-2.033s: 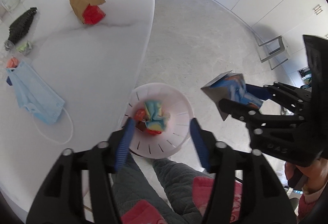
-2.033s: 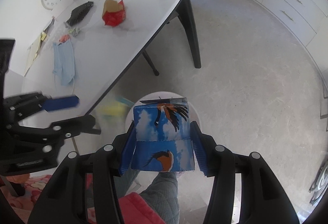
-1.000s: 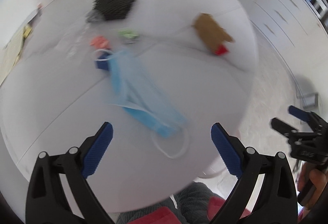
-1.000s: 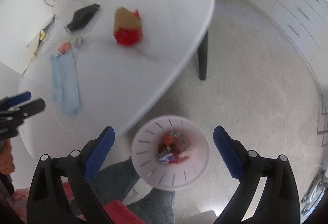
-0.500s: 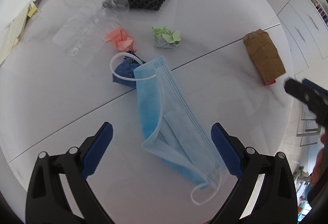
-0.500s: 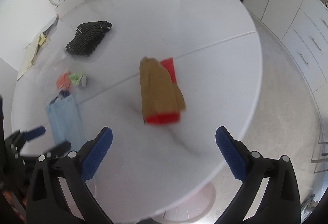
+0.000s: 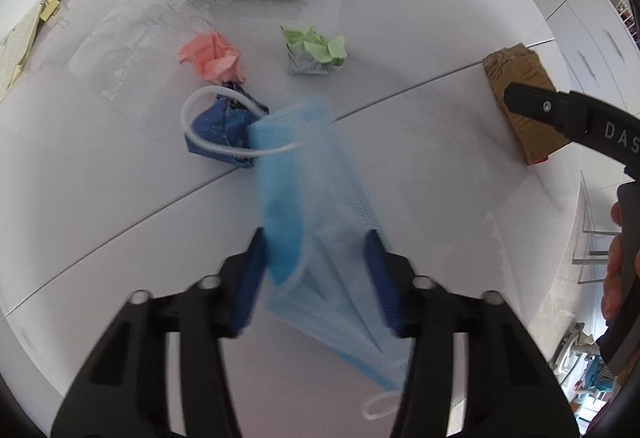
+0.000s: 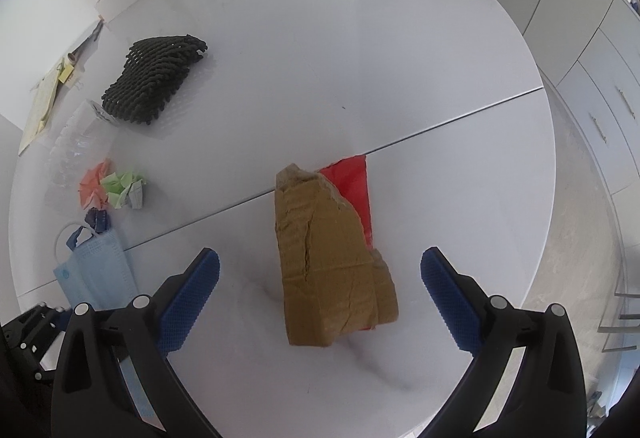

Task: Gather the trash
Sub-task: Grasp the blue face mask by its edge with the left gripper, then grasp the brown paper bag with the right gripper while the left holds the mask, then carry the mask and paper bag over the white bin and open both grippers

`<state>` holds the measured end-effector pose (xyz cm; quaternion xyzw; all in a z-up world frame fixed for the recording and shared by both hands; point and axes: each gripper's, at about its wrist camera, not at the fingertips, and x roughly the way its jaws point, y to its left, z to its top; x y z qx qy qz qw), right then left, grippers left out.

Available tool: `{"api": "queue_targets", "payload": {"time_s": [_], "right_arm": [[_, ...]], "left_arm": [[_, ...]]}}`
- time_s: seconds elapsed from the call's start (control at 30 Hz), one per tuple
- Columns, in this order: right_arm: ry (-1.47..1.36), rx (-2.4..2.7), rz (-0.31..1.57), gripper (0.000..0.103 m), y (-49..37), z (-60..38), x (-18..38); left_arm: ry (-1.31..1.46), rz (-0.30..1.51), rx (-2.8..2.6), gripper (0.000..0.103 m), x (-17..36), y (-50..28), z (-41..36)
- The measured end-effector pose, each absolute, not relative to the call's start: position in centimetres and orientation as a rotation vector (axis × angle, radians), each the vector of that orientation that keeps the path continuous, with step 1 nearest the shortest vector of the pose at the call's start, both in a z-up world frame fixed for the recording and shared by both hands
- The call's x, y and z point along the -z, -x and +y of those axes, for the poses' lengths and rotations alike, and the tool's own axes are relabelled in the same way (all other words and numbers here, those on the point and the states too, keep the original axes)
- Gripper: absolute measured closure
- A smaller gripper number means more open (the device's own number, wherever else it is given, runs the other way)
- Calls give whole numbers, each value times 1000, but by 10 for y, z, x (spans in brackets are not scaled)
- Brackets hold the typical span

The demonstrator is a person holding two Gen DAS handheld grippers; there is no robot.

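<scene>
Closing: my left tongs (image 7: 316, 274) have just been narrowing around the blue face mask (image 7: 316, 205), cloth bunched between the pads; a firm pinch I can't confirm
Right tongs (image 8: 320, 290): wide open, empty, over the brown cardboard scrap (image 8: 328, 258)
Mask place: flat on the white desk (image 7: 420, 49), its far end beside a dark blue wad (image 7: 218, 129)
Mask feel: likely light, limp, floppy; pinch the folded body, not the ear loop (image 7: 200, 105)
Mask axis: long, running from my tongs up toward the blue wad
Cardboard: likely stiff, light; long axis pointing away, between my pads

left hand-held gripper (image 7: 316, 278) closing, right hand-held gripper (image 8: 320, 284) wide
</scene>
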<state>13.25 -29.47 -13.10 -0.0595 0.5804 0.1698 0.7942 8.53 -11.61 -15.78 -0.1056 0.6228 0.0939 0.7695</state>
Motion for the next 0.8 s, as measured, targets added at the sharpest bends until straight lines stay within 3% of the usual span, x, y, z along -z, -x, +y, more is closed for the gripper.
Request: {"api": "queue_targets", "payload": {"time_s": [0.2,0.43,0.63,0.73,0.8], "right_arm": [[143,-352,1247,3,-131,-298,136],[133,-351,1251,4,-133,-301,143],[161,-341,1252,26,-136,-297,149],[187,-342,1236,53,-137,-295,146],[170,-353,1233,53,-137,-296,144]], "left_arm": [[242,1351,-163,86,157,-82,-112],[274,1338,-114,93,149,-61,-98],[295,1307,-73,94,134,-50,-91],[293,1294,-65,94,128,-48,-89],[294,1289,-63,94,125,-46,-87]]}}
